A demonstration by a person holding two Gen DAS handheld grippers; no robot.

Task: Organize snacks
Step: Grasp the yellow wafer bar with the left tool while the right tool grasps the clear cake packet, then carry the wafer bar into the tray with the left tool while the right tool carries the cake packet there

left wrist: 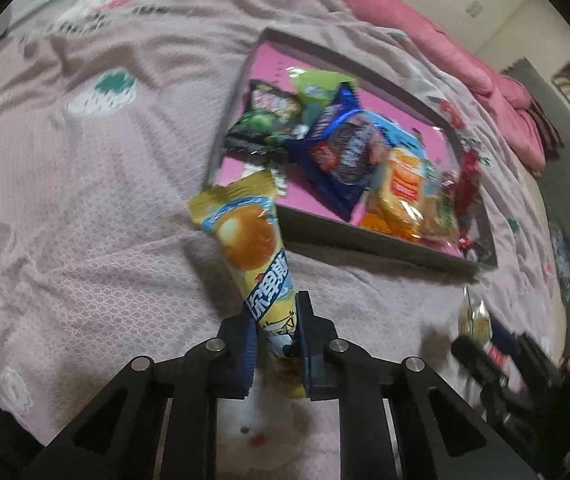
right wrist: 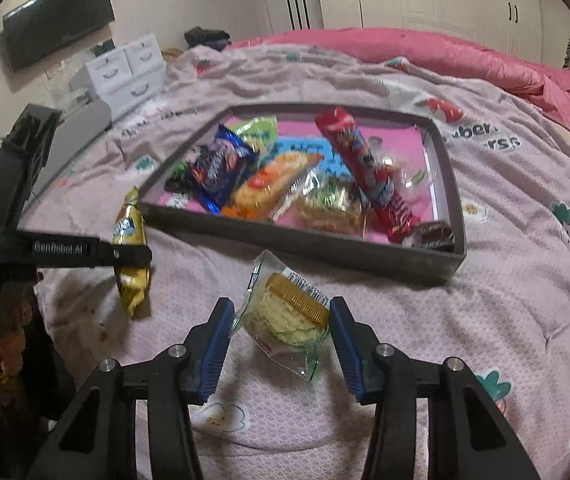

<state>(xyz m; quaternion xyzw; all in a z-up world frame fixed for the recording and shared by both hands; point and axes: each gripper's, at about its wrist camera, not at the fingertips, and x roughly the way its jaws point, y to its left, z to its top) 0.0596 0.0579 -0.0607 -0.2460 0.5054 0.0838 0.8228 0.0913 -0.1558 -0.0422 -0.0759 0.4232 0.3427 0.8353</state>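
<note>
Yellow snack packet (left wrist: 259,264) is clamped at its lower end, that end hidden between the left gripper (left wrist: 275,334) pads. The right gripper (right wrist: 281,332) stands part-spread around a clear cracker pack (right wrist: 285,316) at lower centre; contact unclear.

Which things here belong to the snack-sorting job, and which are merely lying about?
Job: yellow snack packet in the left gripper; clear cracker pack between the right gripper fingers; grey tray of snacks.
Lying about: pink quilt; white drawers.

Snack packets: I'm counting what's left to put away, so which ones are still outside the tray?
Two: the yellow packet clamped in the left gripper, and the clear cracker packet between the right gripper fingers. The rest lie inside the grey tray.
</note>
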